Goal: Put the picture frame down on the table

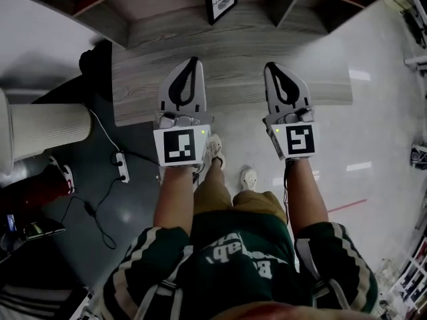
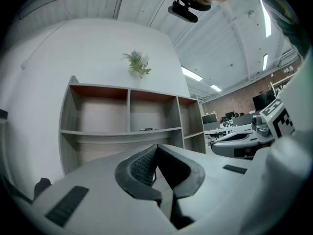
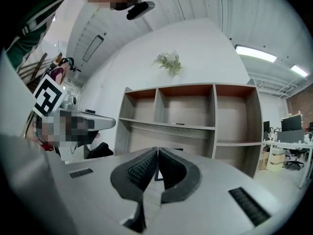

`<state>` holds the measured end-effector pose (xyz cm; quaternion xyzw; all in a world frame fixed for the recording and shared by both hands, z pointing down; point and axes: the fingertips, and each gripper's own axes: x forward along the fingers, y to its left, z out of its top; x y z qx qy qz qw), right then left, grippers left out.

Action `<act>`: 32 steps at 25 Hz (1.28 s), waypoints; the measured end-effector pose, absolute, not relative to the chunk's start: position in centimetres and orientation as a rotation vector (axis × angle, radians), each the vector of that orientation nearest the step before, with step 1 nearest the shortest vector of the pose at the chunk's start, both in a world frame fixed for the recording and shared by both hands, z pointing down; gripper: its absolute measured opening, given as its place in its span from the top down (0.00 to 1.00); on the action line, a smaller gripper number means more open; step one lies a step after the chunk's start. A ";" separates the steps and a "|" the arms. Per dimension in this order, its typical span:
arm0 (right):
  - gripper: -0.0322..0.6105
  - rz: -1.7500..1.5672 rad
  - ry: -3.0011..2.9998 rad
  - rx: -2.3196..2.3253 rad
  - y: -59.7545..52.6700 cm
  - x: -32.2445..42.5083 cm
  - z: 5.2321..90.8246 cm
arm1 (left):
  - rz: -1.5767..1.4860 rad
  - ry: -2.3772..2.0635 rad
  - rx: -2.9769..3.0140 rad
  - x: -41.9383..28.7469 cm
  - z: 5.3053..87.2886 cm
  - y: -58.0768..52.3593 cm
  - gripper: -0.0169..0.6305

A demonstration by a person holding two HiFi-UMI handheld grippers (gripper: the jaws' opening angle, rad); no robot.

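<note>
Your left gripper and right gripper: jaws pressed together, empty, over the table near edge. Picture frame stands at far edge.

We list a grey wood-grain counter. Behind it stands an open shelf unit with a small plant on top, against a white wall. The floor is pale and glossy. A power strip lies on a darker patch. Strip lights run overhead, with a brick wall beyond.
</note>
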<state>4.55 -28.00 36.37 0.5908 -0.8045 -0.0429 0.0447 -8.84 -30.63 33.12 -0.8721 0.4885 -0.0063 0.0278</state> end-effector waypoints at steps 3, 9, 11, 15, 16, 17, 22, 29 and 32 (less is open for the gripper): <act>0.89 -0.064 -2.464 1.818 -23.7 6.4 34.8 | -0.051 1.531 -2.665 -7.3 31.3 -25.8 0.95; 0.89 -0.039 -2.505 1.865 -15.5 10.6 30.6 | -0.134 1.537 -2.617 -3.8 28.8 -17.0 0.95; 0.89 -0.023 -2.515 1.862 -13.1 11.2 29.1 | -0.157 1.509 -2.638 -2.6 27.6 -14.1 0.95; 0.89 -0.038 -2.536 1.859 -9.1 12.3 26.0 | -0.180 1.437 -2.661 0.2 24.8 -9.0 0.95; 0.89 -0.039 -2.542 1.861 -8.2 12.6 25.4 | -0.185 1.431 -2.660 0.6 24.2 -8.1 0.95; 0.89 -0.042 -2.547 1.863 -7.4 12.8 24.8 | -0.186 1.428 -2.659 1.1 23.6 -7.3 0.95; 0.89 -0.101 -2.579 1.801 -3.8 12.8 22.9 | -0.161 1.426 -2.656 2.3 21.8 -3.6 0.95; 0.89 -0.149 -2.619 1.733 0.3 12.7 21.7 | -0.120 1.501 -2.609 1.6 19.9 0.2 0.95; 0.89 -0.160 -2.626 1.726 1.4 13.0 21.7 | -0.172 1.528 -2.594 1.5 20.4 1.3 0.95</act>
